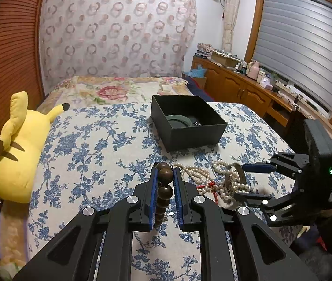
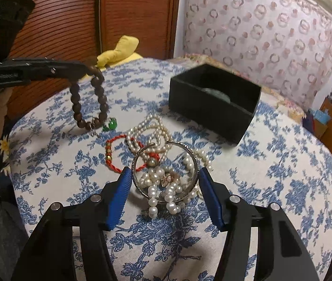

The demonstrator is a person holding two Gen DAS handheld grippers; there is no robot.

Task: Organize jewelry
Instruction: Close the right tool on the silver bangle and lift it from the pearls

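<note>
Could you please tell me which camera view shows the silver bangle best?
The right wrist view: the silver bangle lies on the pearls, its whole open ring visible between the right tool's open blue fingers. The left wrist view shows it only edge-on and small.

On the bed (image 1: 91, 140): box (image 1: 187, 126) toward the far side, bangle (image 1: 179, 120) inside it. Nearer, pile of pearl strands (image 2: 163, 175) under an open cuff (image 2: 166, 171), cord bracelet (image 2: 116, 154) just left. Plush toy (image 1: 18, 145) at left edge.
</note>
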